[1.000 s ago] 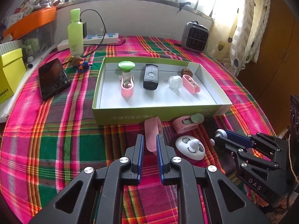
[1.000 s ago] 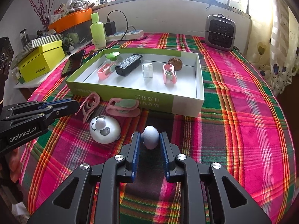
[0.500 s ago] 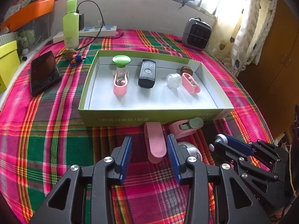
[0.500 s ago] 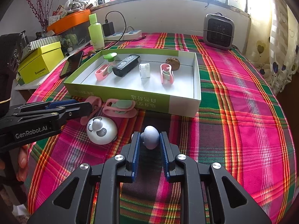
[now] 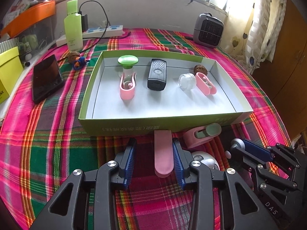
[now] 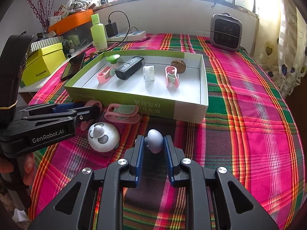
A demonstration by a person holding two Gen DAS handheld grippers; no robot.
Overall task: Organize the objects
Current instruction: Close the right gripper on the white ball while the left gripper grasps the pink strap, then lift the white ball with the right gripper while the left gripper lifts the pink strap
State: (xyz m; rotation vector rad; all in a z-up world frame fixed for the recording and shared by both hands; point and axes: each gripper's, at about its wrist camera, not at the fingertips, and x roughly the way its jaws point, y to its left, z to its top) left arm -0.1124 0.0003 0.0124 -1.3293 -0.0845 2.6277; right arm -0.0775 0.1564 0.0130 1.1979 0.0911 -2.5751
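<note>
Two hand-held grippers work near the worktop's front edge. The left hand-held gripper is spread wide, astride a flat pink plastic clip but holding nothing; only the right pad looks close to it. The right hand-held gripper is closed on a small grey egg-shaped plastic figure, pinched at its sides.

The clip looks light, stiff and smooth, so a squeeze across its narrow width, mid-length, should hold. Its long axis runs away from the gripper, far end touching or just short of the front wall of the green cardboard box lid, which lies mid-worktop on the plaid cloth.
</note>
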